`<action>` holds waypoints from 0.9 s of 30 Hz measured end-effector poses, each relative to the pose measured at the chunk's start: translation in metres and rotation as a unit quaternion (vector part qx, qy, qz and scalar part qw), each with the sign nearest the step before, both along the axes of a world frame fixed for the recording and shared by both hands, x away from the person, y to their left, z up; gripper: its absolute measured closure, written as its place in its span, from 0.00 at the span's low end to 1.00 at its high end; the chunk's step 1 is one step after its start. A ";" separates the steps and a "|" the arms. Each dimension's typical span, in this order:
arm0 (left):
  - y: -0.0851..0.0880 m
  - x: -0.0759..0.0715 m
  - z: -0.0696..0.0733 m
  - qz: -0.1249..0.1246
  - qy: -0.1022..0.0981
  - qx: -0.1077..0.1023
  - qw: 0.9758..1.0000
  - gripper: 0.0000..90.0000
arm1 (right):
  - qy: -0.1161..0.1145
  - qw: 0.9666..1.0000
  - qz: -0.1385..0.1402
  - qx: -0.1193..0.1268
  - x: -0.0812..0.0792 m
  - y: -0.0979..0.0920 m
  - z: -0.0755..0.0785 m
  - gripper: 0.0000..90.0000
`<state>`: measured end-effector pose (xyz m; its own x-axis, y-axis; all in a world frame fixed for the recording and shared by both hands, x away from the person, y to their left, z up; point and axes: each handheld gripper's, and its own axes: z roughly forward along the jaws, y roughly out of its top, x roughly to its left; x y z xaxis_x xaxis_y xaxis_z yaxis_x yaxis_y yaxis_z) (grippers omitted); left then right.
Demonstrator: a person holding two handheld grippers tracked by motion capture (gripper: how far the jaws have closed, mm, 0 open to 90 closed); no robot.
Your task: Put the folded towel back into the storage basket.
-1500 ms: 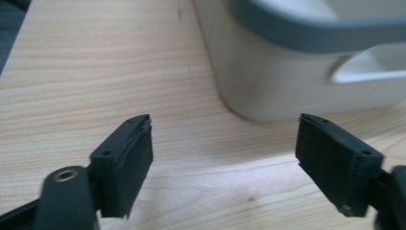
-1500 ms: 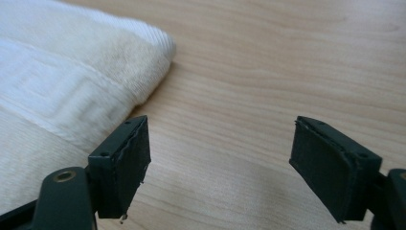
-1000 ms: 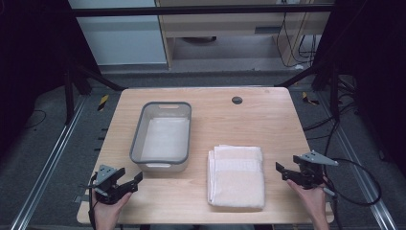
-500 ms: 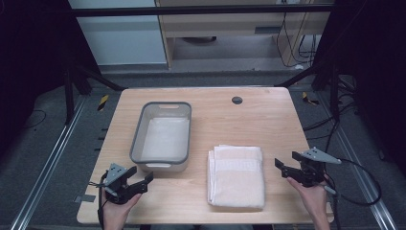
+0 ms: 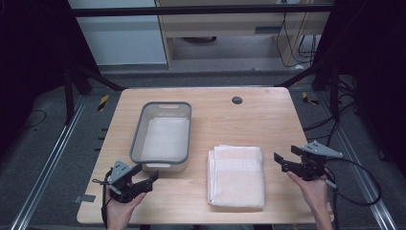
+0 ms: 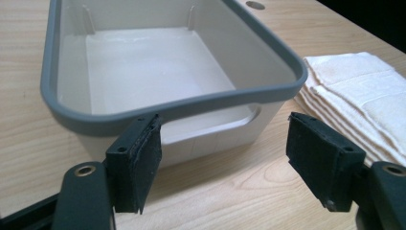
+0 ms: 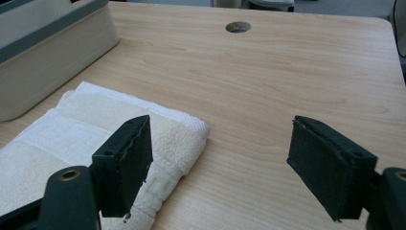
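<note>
Approach is the step in hand — both claws hover over the near edge of the table (image 5: 268, 110) with nothing held. The left gripper (image 5: 143, 181) has its jaws spread wide and empty; the grey-rimmed tub (image 5: 163, 136) sits just ahead of it, its near wall and handle slot right in front of the pads in the left gripper view, not touched. The right gripper (image 5: 282, 163) is likewise wide open and bare, pointing across at the folded towel (image 5: 237, 175), which lies flat a little way off its tips and just beside the tub. In the right gripper view the towel's corner sits below and past the left-hand jaw. Judging from this, the next move calls for lowering the right claw until one pad slides under the towel's edge — then pinching the whole stack, not one fold.
</note>
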<state>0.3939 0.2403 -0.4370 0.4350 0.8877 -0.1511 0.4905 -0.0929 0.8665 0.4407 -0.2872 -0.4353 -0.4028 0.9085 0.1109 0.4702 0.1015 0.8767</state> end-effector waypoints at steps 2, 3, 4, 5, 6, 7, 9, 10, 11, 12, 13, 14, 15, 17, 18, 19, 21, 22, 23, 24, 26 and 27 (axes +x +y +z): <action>-0.004 0.001 0.004 -0.005 -0.005 -0.002 1.000 0.32 | -0.001 1.000 0.003 0.001 0.002 0.001 0.004 0.26; -0.009 0.001 0.008 -0.009 -0.012 -0.002 1.000 0.32 | -0.005 1.000 0.004 0.007 0.004 0.003 0.007 0.26; -0.009 0.001 0.008 -0.009 -0.012 -0.002 1.000 0.32 | -0.005 1.000 0.007 0.008 0.005 0.003 0.009 0.26; -0.014 0.002 0.012 -0.013 -0.017 -0.001 1.000 0.32 | -0.007 1.000 0.007 0.008 0.007 0.004 0.010 0.26; -0.014 0.002 0.012 -0.013 -0.017 -0.001 1.000 0.32 | -0.007 1.000 0.008 0.008 0.008 0.005 0.011 0.26; -0.020 0.003 0.015 -0.018 -0.020 -0.003 1.000 0.32 | -0.009 1.000 0.009 0.010 0.009 0.006 0.012 0.26; -0.025 0.004 0.017 -0.022 -0.024 -0.005 0.999 0.32 | -0.009 1.000 0.011 0.013 0.010 0.007 0.014 0.26; -0.028 0.005 0.018 -0.025 -0.025 -0.005 0.999 0.33 | -0.009 1.000 0.012 0.013 0.011 0.008 0.015 0.26; -0.031 0.005 0.019 -0.027 -0.026 -0.005 0.999 0.33 | -0.011 1.000 0.013 0.012 0.011 0.008 0.016 0.26; -0.033 0.006 0.019 -0.029 -0.026 -0.005 0.999 0.33 | -0.012 1.000 0.014 0.013 0.011 0.009 0.017 0.26; -0.036 0.006 0.020 -0.032 -0.025 -0.005 0.999 0.33 | -0.013 1.000 0.015 0.014 0.012 0.009 0.018 0.26; -0.040 0.007 0.021 -0.034 -0.026 -0.004 0.999 0.33 | -0.011 1.000 0.013 0.015 0.012 0.009 0.020 0.26; -0.043 0.007 0.021 -0.036 -0.026 -0.004 0.999 0.33 | -0.013 1.000 0.014 0.014 0.013 0.010 0.020 0.26; -0.047 0.007 0.022 -0.041 -0.026 -0.003 0.999 0.33 | -0.013 1.000 0.016 0.017 0.013 0.010 0.021 0.26; -0.050 0.007 0.022 -0.043 -0.027 -0.001 0.999 0.34 | -0.012 1.000 0.016 0.016 0.014 0.012 0.022 0.26; -0.057 0.007 0.023 -0.050 -0.029 0.002 0.998 0.34 | -0.011 1.000 0.019 0.016 0.016 0.014 0.023 0.26; -0.064 0.008 0.023 -0.056 -0.028 0.004 0.998 0.34 | -0.010 1.000 0.022 0.013 0.018 0.016 0.023 0.26; -0.068 0.008 0.023 -0.061 -0.027 0.004 0.998 0.35 | -0.008 1.000 0.023 0.013 0.019 0.017 0.023 0.26; -0.071 0.008 0.023 -0.065 -0.026 0.006 0.998 0.35 | -0.008 1.000 0.024 0.011 0.020 0.018 0.022 0.26; -0.075 0.008 0.023 -0.068 -0.026 0.007 0.997 0.35 | -0.006 1.000 0.025 0.013 0.021 0.020 0.022 0.26; -0.078 0.009 0.023 -0.071 -0.025 0.010 0.997 0.35 | -0.004 1.000 0.027 0.012 0.023 0.022 0.021 0.26; -0.081 0.009 0.022 -0.075 -0.025 0.012 0.997 0.35 | -0.003 0.999 0.029 0.012 0.024 0.022 0.021 0.26</action>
<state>0.4027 0.1594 -0.4147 0.5690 0.8155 -0.1059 0.4255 -0.1818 0.8865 0.4647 -0.2651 -0.4147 -0.4560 0.8806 0.1290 0.4584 0.1081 0.8822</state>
